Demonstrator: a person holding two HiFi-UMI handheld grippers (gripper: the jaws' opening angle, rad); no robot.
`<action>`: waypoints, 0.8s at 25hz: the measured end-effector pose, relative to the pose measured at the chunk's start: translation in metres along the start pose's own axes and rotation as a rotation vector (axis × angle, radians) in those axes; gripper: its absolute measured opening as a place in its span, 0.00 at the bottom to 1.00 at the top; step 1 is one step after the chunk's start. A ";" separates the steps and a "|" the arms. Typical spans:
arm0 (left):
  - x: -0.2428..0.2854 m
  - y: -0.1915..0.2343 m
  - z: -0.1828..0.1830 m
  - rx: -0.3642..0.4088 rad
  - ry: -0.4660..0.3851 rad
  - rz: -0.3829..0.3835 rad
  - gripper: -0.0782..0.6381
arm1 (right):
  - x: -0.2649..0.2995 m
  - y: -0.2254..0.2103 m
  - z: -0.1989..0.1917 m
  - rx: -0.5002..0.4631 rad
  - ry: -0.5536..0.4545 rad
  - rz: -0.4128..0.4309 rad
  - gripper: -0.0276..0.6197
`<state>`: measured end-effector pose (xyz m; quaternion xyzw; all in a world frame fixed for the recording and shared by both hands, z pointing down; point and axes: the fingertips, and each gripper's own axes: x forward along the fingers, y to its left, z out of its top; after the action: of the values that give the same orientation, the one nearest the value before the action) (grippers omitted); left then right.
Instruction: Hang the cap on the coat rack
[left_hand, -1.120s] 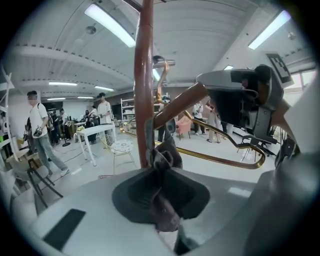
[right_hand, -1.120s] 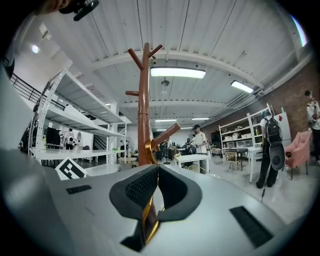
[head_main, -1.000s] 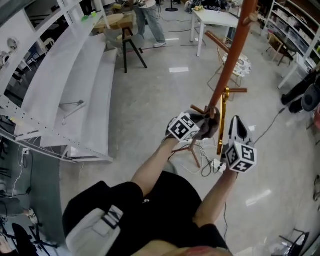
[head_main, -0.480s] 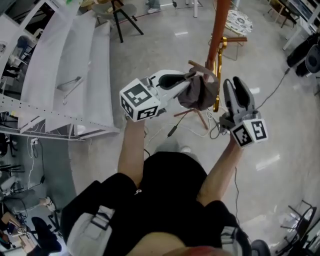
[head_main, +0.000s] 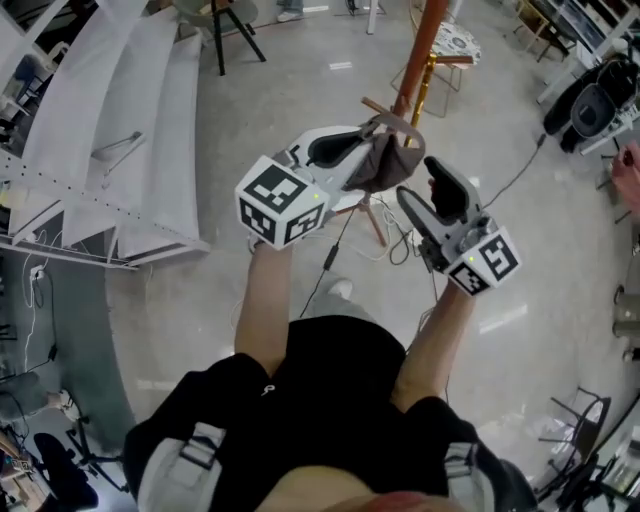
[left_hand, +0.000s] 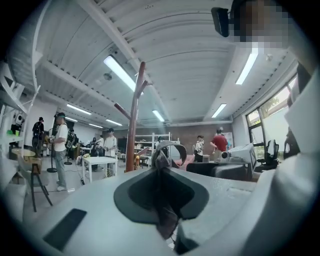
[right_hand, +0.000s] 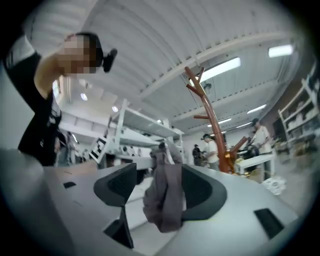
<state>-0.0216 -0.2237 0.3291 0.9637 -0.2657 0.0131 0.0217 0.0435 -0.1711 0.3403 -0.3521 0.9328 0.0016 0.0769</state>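
Observation:
A grey-brown cloth cap (head_main: 385, 165) is pinched in my left gripper (head_main: 383, 140), which is shut on it; in the left gripper view the cap (left_hand: 165, 205) is squeezed between the pads, its strap loop standing above. My right gripper (head_main: 417, 180) is just right of the cap and its jaws are opening. In the right gripper view the cap (right_hand: 165, 200) hangs between the spread jaws, clear of the left pad. The coat rack (head_main: 418, 45), an orange-brown pole with wooden pegs, rises just beyond both grippers. It shows as the coat rack (left_hand: 132, 130) and coat rack (right_hand: 210, 120).
White shelving (head_main: 120, 130) runs along the left. A black tripod stool (head_main: 225, 30) stands at the back. A gold stand (head_main: 430, 75) and floor cables (head_main: 400, 240) lie at the rack's foot. Dark equipment (head_main: 590, 100) sits right. Several people and a white table (left_hand: 97, 161) are farther off.
Both grippers have come up toward the head camera, the left one still carrying the cap. The right gripper's jaws, together before, now stand spread apart.

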 end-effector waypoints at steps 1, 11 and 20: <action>-0.006 -0.012 0.002 -0.013 -0.016 0.002 0.13 | -0.005 0.003 -0.005 -0.058 0.077 -0.056 0.45; -0.074 -0.114 0.023 -0.005 -0.100 -0.042 0.13 | -0.067 0.066 0.011 -0.158 0.147 -0.295 0.18; -0.067 -0.206 0.043 -0.017 -0.149 -0.170 0.13 | -0.144 0.098 0.054 -0.250 0.165 -0.384 0.25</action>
<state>0.0268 -0.0150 0.2760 0.9809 -0.1839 -0.0629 0.0112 0.0937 0.0004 0.3024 -0.5289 0.8443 0.0737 -0.0449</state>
